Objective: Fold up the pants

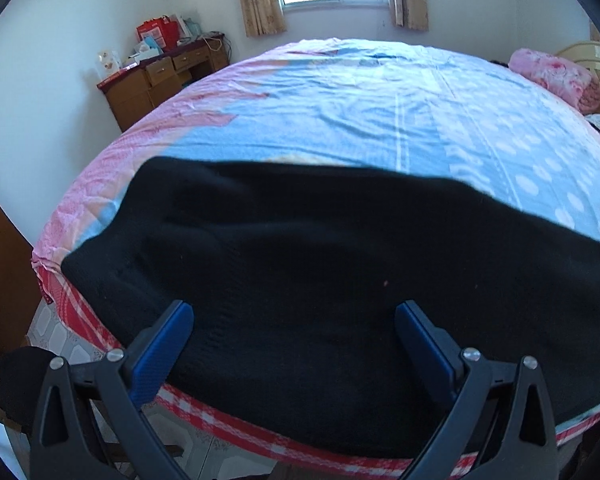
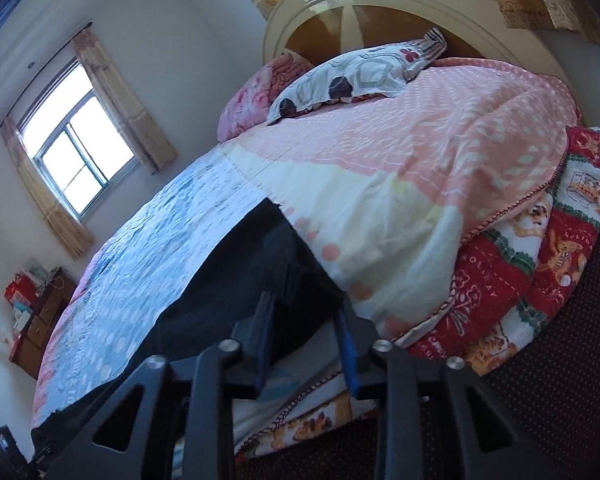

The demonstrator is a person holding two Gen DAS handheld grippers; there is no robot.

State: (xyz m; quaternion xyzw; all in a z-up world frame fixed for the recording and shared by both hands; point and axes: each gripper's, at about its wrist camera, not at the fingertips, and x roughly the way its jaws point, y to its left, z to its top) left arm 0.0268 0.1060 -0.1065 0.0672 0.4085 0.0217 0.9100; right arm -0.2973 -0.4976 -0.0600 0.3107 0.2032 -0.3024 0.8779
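Two claws hover over black pants (image 1: 320, 280) spread along the bed's (image 1: 340, 112) near edge. Our left claw (image 1: 294, 320) gapes wide, empty; our right claw (image 2: 306, 320) is parted, unclenched. The fabric looks soft, light, floppy; we'd pinch an edge.

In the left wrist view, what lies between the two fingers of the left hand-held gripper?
Only the black pants on the bed; the left hand-held gripper is open, holding nothing.
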